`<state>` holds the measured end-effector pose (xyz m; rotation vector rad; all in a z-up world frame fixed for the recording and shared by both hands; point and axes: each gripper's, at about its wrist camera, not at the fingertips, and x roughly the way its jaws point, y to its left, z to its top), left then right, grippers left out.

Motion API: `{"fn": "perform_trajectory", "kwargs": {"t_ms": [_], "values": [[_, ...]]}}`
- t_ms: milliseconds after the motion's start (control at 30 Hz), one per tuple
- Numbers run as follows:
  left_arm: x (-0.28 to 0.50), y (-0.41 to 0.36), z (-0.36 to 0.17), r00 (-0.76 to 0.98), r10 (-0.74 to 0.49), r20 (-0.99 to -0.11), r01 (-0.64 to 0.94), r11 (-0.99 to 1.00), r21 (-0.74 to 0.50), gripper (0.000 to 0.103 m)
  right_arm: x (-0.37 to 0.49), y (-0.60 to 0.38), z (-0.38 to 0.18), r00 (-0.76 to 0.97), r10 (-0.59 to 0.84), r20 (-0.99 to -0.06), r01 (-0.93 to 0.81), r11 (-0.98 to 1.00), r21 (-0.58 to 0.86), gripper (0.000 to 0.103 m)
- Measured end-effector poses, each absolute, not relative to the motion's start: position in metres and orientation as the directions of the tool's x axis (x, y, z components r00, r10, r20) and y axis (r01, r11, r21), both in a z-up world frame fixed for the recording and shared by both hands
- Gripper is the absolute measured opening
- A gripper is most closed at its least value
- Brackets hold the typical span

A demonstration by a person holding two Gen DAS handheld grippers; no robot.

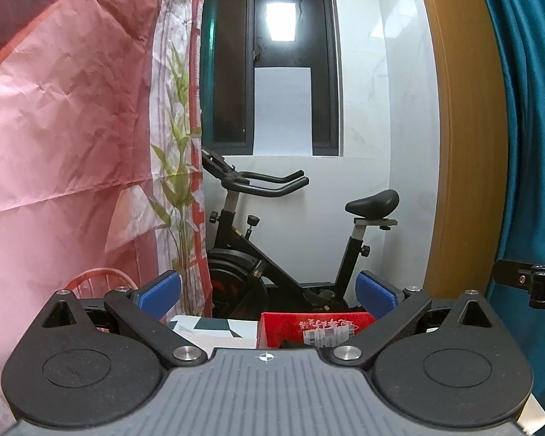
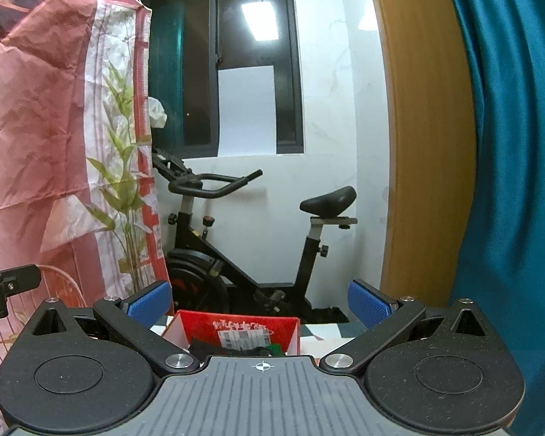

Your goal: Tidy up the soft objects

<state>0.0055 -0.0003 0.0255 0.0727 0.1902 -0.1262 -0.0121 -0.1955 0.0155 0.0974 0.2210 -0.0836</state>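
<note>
Both tools are held level and point across the room toward an exercise bike (image 1: 283,239), well above anything they could pick up. The left tool (image 1: 269,292) has its blue pads spread wide with nothing between them, and the right tool (image 2: 259,299) is just as wide and just as empty.

The only candidate for the task is a red box (image 2: 236,330), low in both views. It sits in front of the bike on a pale patterned surface (image 1: 214,328), and dark and green things that may be soft items show inside it. What they are cannot be told, because each tool's own body hides most of the box.

The step in hand looks like an approach, with no grasp begun. To do it well, the person would probably tip both tools downward first, so that the box's contents come fully into view before either commits. Keeping the pads wide until they straddle a fold of cloth should help, since soft things slip from a shallow pinch. The tools are close side by side, so the one nearer the box could go in first. The pink printed sheet (image 1: 72,127) hanging left of the bike could snag the left tool if it swings that way.
</note>
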Motion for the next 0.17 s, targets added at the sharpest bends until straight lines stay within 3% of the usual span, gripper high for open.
{"fn": "perform_trajectory", "kwargs": {"t_ms": [167], "values": [[0.0092,0.0001,0.0240,0.971,-0.121,-0.206,0.135,0.989,0.055,0.103,-0.0100,-0.1938,0.0131,0.968,-0.079,-0.238,0.102,0.991,0.084,0.103]]}}
